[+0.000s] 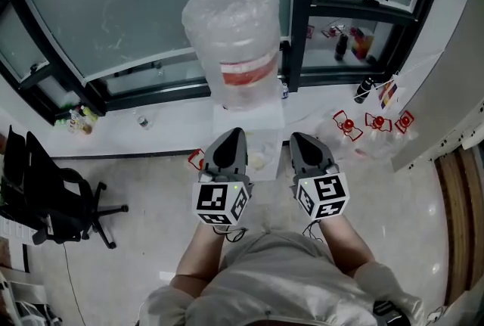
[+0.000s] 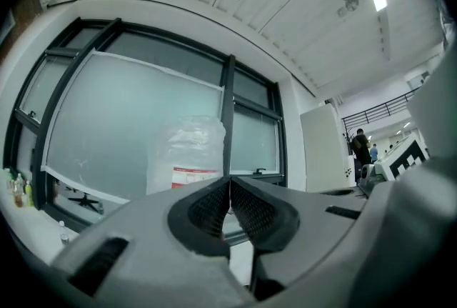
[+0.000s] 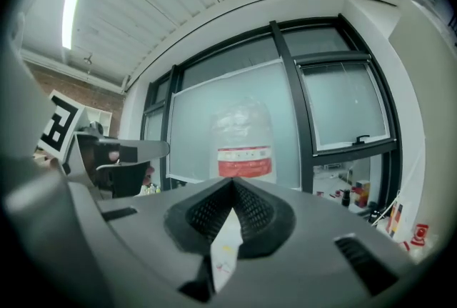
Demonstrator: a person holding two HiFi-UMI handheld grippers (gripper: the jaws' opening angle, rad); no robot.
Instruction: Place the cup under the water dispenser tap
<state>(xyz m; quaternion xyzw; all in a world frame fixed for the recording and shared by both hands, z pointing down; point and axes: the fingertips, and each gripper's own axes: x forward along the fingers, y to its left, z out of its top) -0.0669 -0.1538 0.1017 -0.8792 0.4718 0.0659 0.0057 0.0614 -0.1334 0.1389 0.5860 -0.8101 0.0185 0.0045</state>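
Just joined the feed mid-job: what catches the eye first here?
The big clear plastic-wrapped water bottle with a red label towers on the white dispenser against the dark-framed window, top centre. Just below it, the left tool and right tool point at it side by side, both shut and empty. A black office chair stands at far left.

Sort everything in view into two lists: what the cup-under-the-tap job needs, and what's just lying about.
Job:
- water dispenser with its wrapped bottle
- left gripper and right gripper, both shut, empty
- no cup clearly visible

Lying about:
- office chair
- red-and-white items at right
- small bottles at left
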